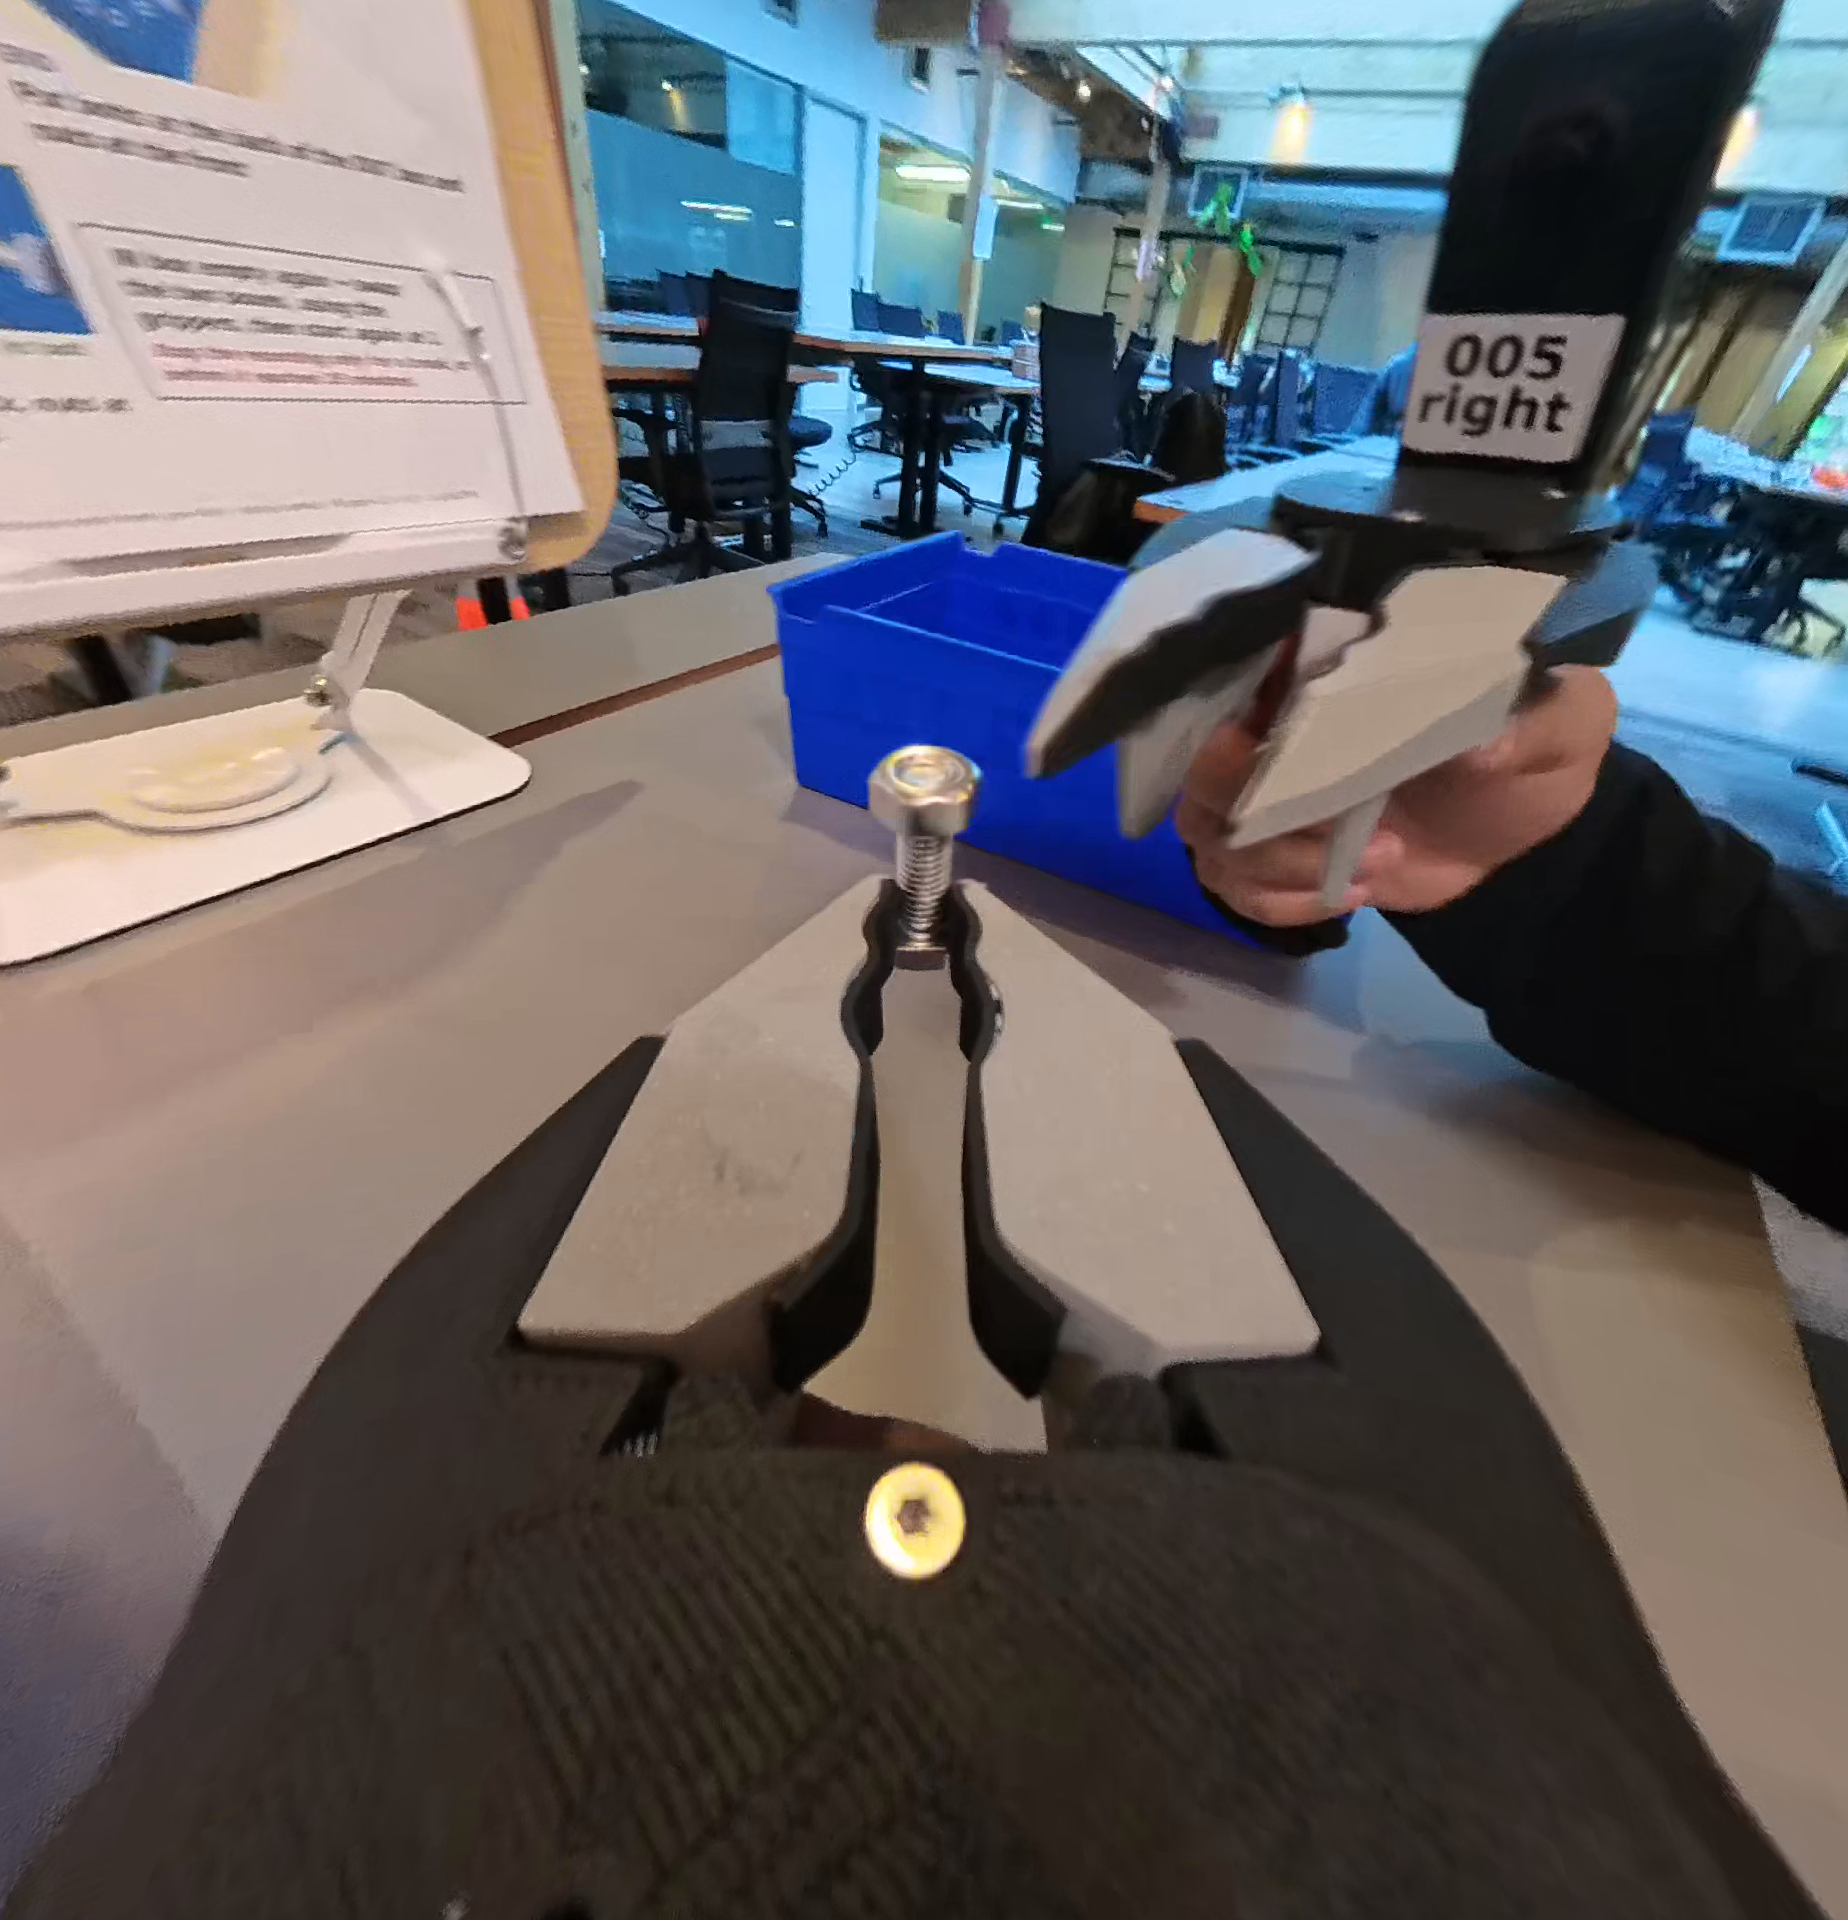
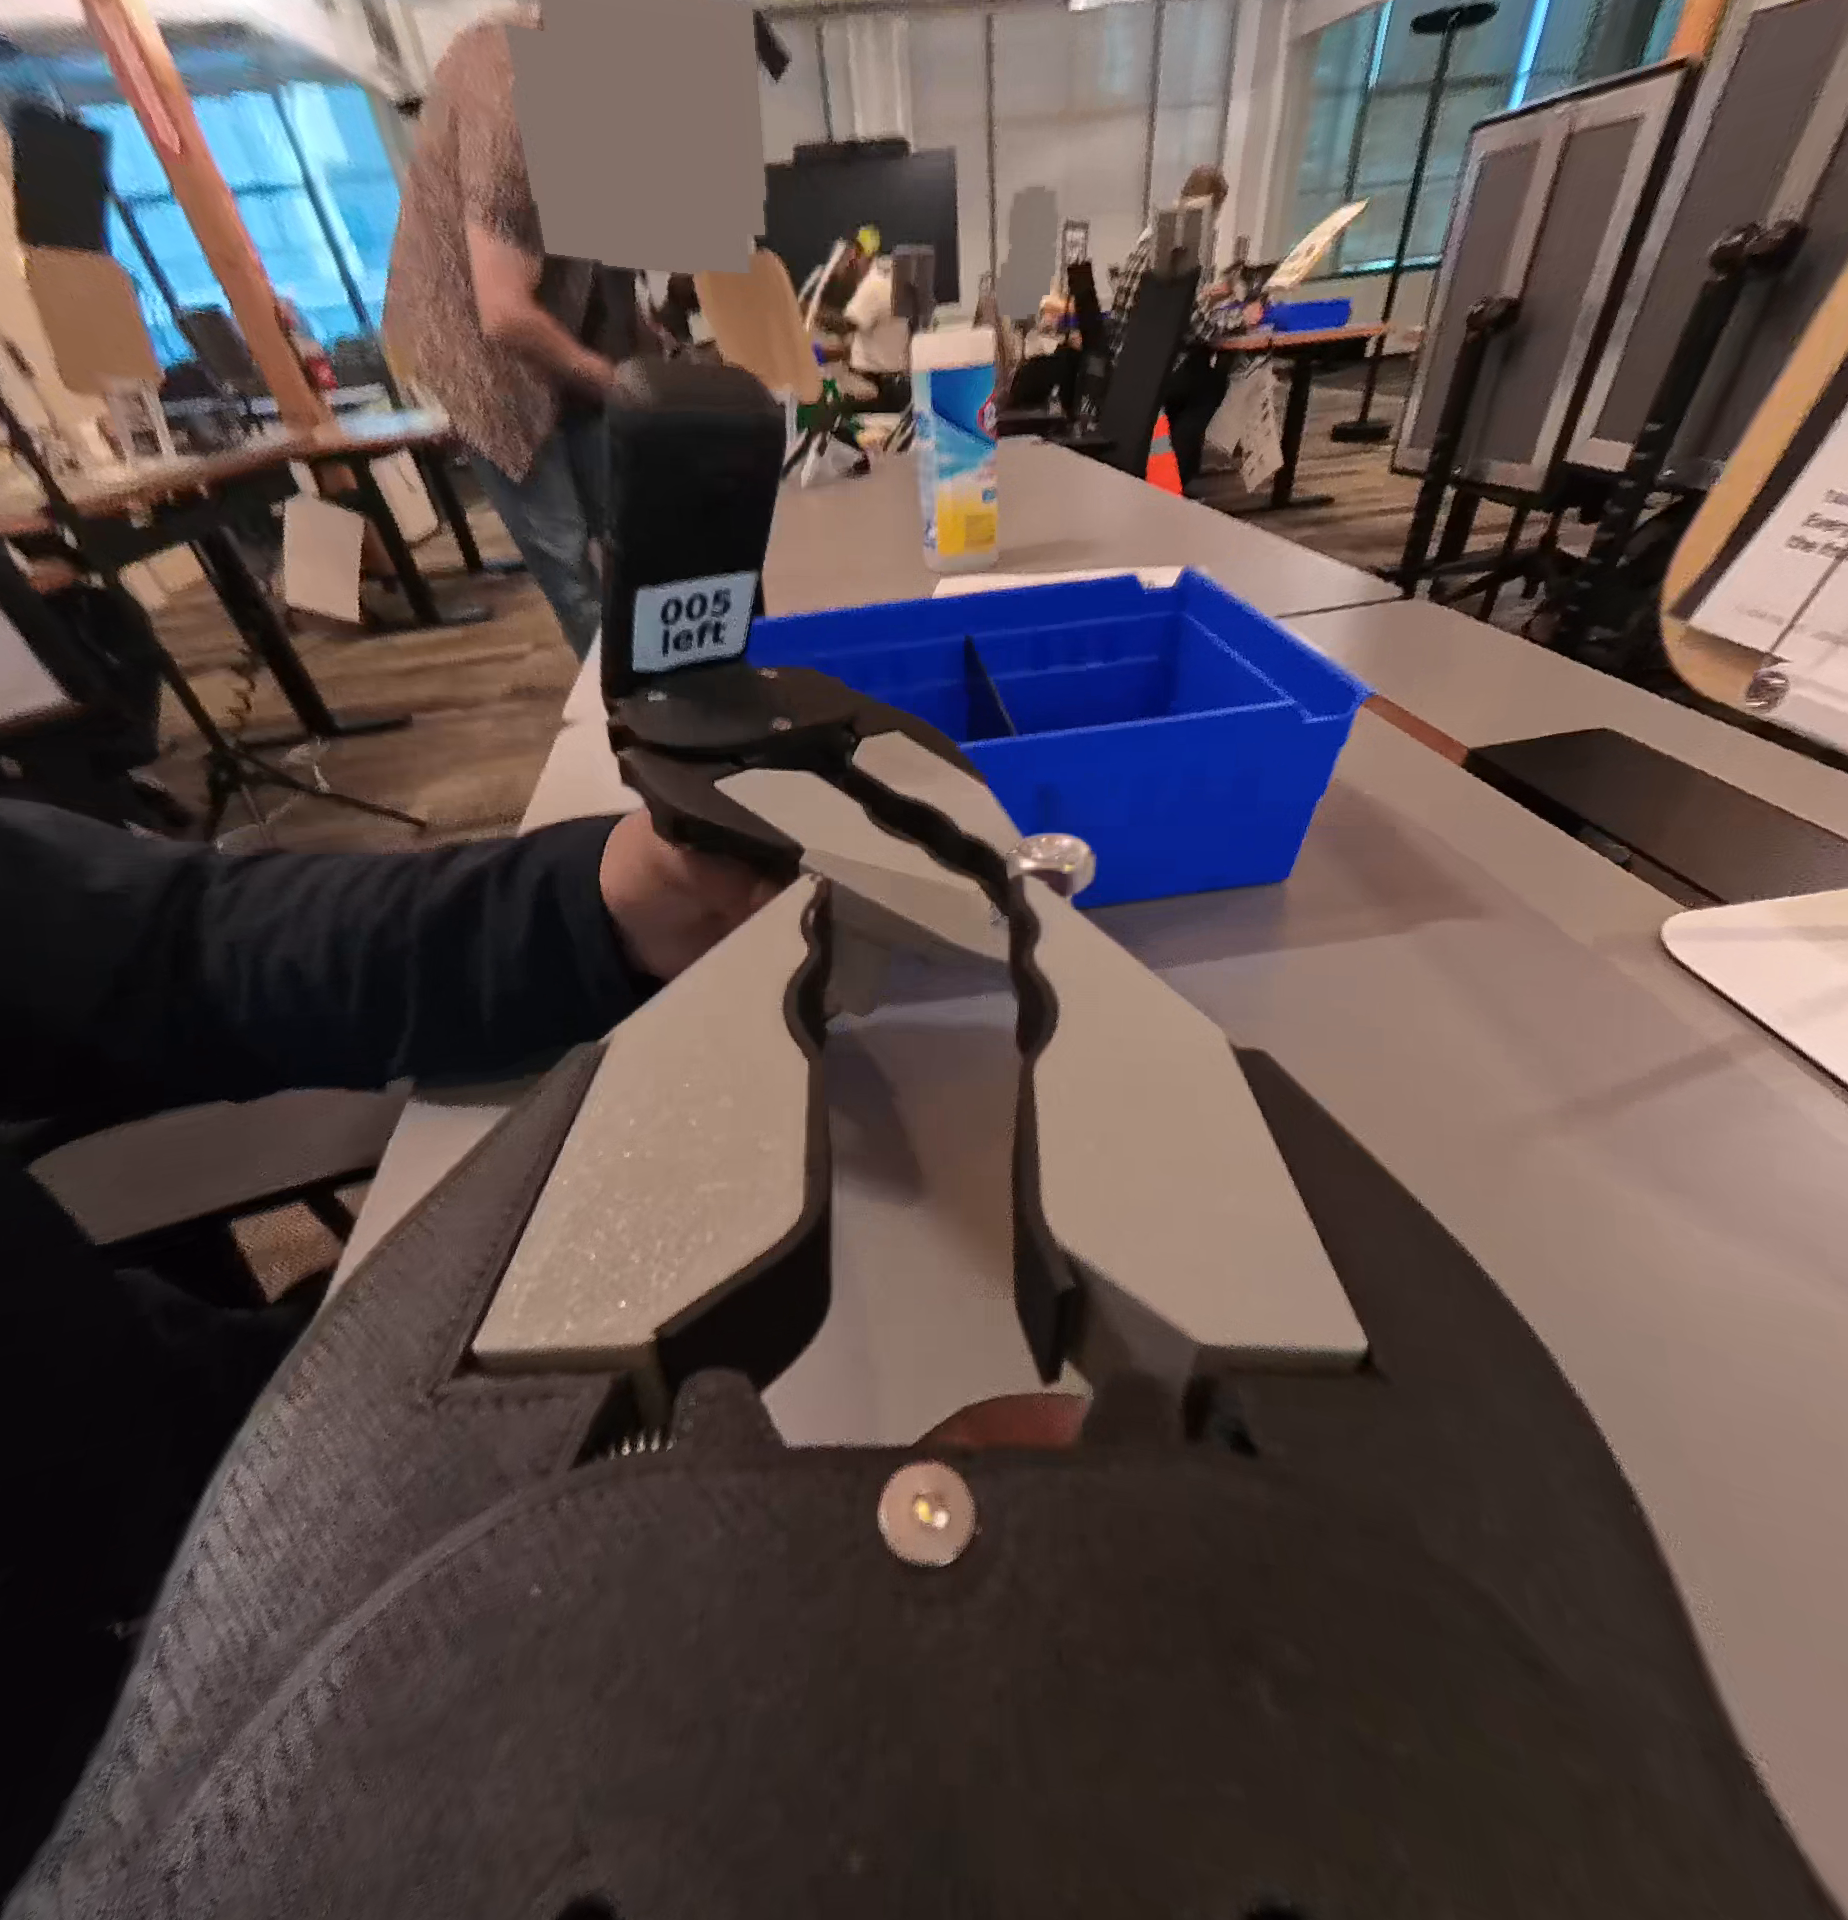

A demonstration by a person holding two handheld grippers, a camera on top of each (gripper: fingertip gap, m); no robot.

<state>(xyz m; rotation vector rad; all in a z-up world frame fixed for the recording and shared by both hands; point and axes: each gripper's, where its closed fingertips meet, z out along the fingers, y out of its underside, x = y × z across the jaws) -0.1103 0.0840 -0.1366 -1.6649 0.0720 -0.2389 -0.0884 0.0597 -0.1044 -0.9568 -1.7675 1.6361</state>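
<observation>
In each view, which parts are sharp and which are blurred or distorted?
Left wrist view: the bolt in the left gripper is sharp, the page on the stand is blurred, and the right gripper is slightly soft. Right wrist view: the blue bin is sharp, the room behind is blurred, and the wide angle bends the edges.

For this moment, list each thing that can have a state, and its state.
left gripper: shut on the bolt
bolt: upright, head up, nut on its lower thread
right gripper: open, empty, off the table
blue bin: open top, divided, looks empty
wipes canister: upright, lid on
document stand: upright, holding papers
</observation>
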